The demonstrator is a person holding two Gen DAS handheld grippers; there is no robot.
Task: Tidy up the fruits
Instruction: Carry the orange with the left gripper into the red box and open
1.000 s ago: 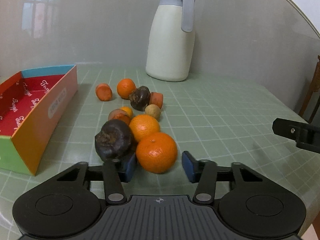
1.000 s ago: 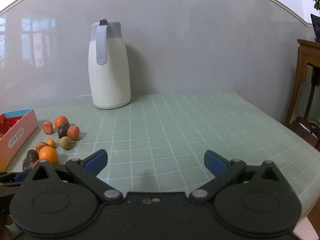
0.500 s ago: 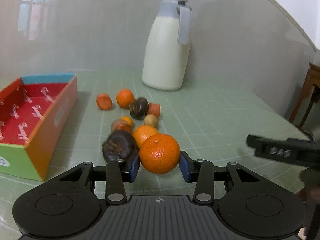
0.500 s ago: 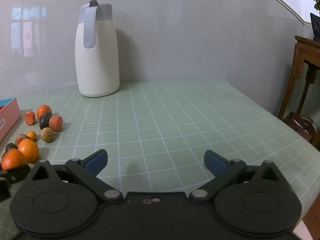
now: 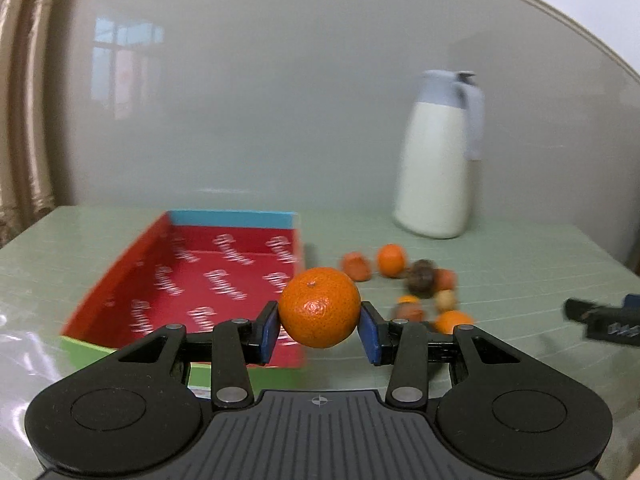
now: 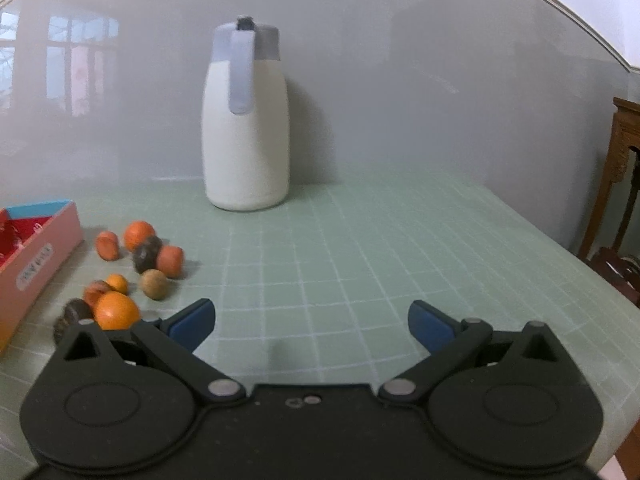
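Observation:
My left gripper (image 5: 319, 330) is shut on a large orange tangerine (image 5: 319, 307) and holds it in the air by the near right corner of the red-lined cardboard box (image 5: 200, 280). The box also shows at the left in the right wrist view (image 6: 36, 256). Several small fruits lie in a loose pile (image 5: 416, 284) on the table to the right of the box; the pile also shows in the right wrist view (image 6: 132, 268). My right gripper (image 6: 312, 322) is open and empty over the green table, right of the pile.
A white thermos jug with a grey lid (image 5: 436, 160) stands at the back of the green gridded table (image 6: 360, 248), also in the right wrist view (image 6: 246, 120). A wooden chair (image 6: 624, 200) stands beyond the table's right edge.
My left gripper closed on the tangerine, lifted it off the table and swung left toward the box. My right gripper shifted slightly, still open.

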